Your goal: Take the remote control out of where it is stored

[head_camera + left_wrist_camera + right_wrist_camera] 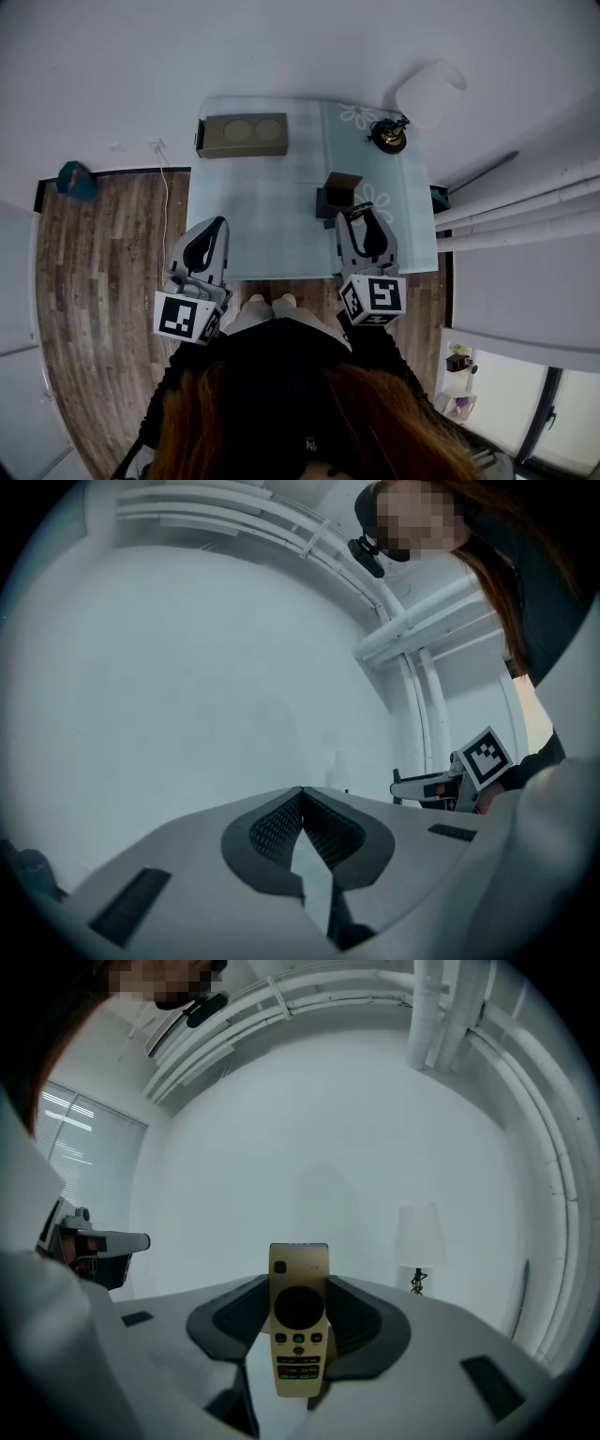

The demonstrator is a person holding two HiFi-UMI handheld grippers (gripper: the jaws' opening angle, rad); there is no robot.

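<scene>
Here the right claw (359, 216) pinches the remote (299, 1321) between its two pads. The remote is cream with a big black round button and small buttons under it. It stands straight up in the claw, in front of the white wall (309, 1129). The left claw (302, 794) is pressed together at the tips and holds nothing. It points up at the wall too. Both claws are over the near edge of the table (262, 216), which has a light blue cloth. A small dark box (337, 192) stands on the table just past the right claw. A long brown box (242, 135) and a lamp (429, 94) are at the far side.
</scene>
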